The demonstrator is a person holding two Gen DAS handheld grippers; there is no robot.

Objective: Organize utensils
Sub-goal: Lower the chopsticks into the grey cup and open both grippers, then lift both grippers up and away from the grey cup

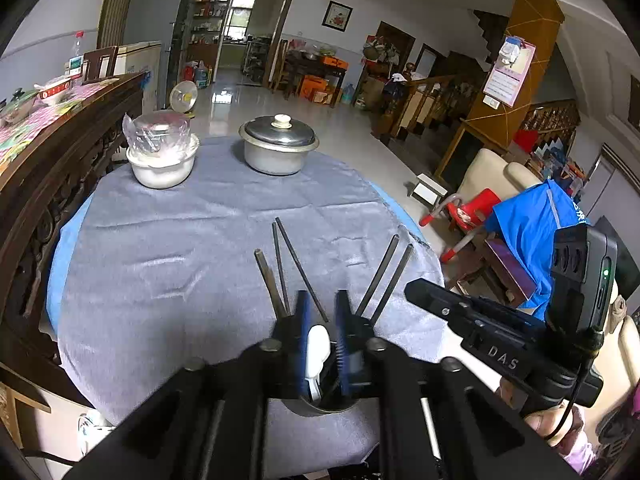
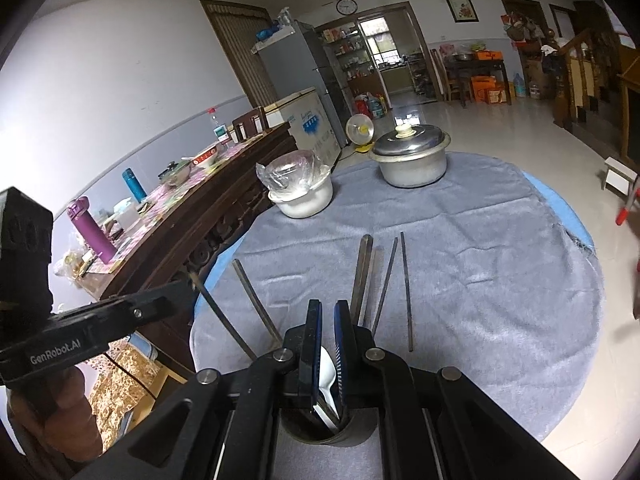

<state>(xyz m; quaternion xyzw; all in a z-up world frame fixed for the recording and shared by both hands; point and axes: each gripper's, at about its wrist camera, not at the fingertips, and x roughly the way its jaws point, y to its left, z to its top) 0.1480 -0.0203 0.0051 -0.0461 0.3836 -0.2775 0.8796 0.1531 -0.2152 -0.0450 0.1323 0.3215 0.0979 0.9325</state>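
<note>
In the cup (image 2: 316,432) | white spoon (image 2: 326,376) upright, bowl seemingly up.

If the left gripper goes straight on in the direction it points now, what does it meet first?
Probably the white spoon, which stands in the dark cup right ahead of the left gripper; depth is hard to judge here.

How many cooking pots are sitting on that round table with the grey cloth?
2. A lidded metal pot stands near the table's far edge, and a white pot stands to its left, topped with something wrapped in clear plastic. The near edge is partly blocked, so another could be hidden.
</note>
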